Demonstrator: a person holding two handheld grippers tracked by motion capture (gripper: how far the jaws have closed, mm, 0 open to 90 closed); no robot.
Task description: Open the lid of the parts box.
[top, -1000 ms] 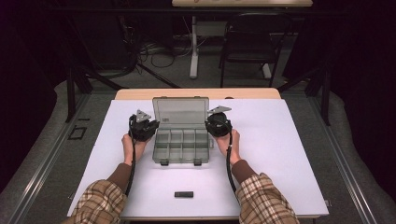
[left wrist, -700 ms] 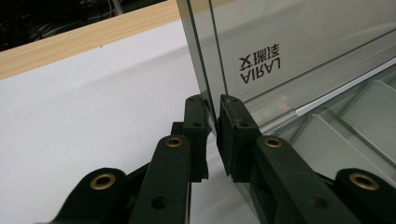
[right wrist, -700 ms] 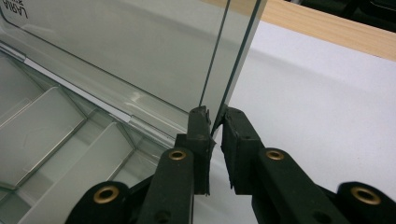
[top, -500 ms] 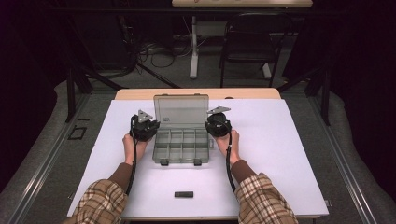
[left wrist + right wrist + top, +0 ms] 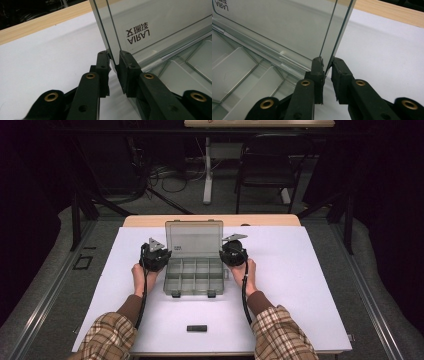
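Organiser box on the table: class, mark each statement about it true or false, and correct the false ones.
1. The lid stands open. True.
2. The box has screws in its compartments. False: the compartments look empty.
3. A small black object lies on the white table, nearer the person than the box. True.
4. The right gripper grips a front latch. False: its jaws sit at the lid's side edge.

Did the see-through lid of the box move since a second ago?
No. The lid stands upright as before, its top edge just below the table's wooden edge, with both grippers at its sides.
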